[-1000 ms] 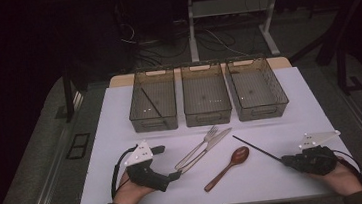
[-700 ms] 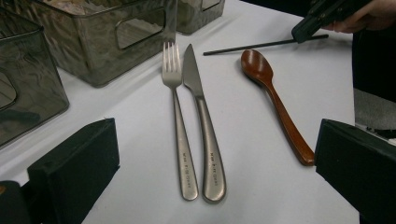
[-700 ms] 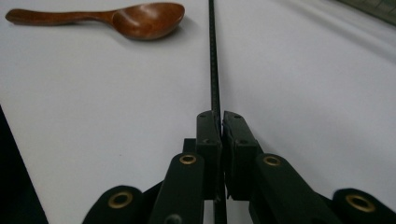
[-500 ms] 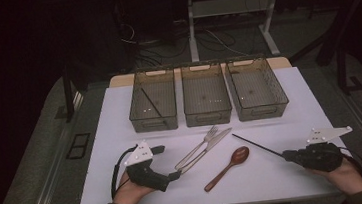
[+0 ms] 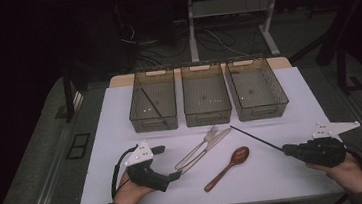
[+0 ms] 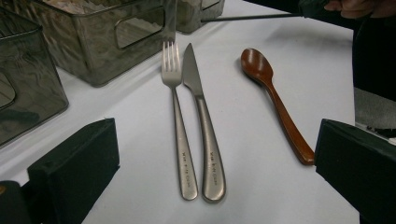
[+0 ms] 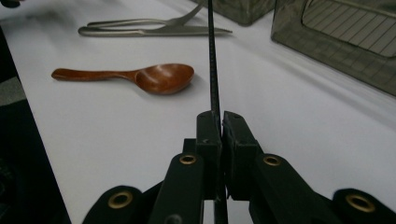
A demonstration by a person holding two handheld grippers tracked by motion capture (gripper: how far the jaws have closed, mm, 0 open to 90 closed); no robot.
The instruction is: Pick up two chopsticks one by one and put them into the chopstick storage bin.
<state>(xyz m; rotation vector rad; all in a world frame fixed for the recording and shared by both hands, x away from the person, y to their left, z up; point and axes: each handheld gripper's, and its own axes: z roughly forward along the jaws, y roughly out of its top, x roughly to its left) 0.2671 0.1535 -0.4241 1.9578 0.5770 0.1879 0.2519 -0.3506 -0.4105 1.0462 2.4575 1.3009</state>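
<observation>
My right gripper [image 5: 288,148] [image 7: 221,122] is shut on a thin black chopstick [image 5: 255,138] [image 7: 213,70], whose free end points up-left toward the bins. A brown wooden spoon [image 5: 228,167] [image 6: 273,95] [image 7: 140,77] lies on the white table. To the spoon's left a metal fork [image 5: 196,150] [image 6: 178,121] and knife [image 5: 208,147] [image 6: 204,130] lie side by side. My left gripper [image 5: 173,175] [image 6: 215,158] rests at the front left, open, jaws wide apart on either side of the fork and knife handles. A second black chopstick [image 5: 152,104] lies in the left bin [image 5: 154,122].
Three clear grey bins stand in a row at the back: the left one, a middle bin [image 5: 207,113] and a right bin [image 5: 264,110]. The white table top [image 5: 276,173] ends at a front edge close to my hands. Dark floor and desk legs lie beyond.
My right gripper has shifted slightly right and toward the front with the chopstick. The left gripper has kept still.
</observation>
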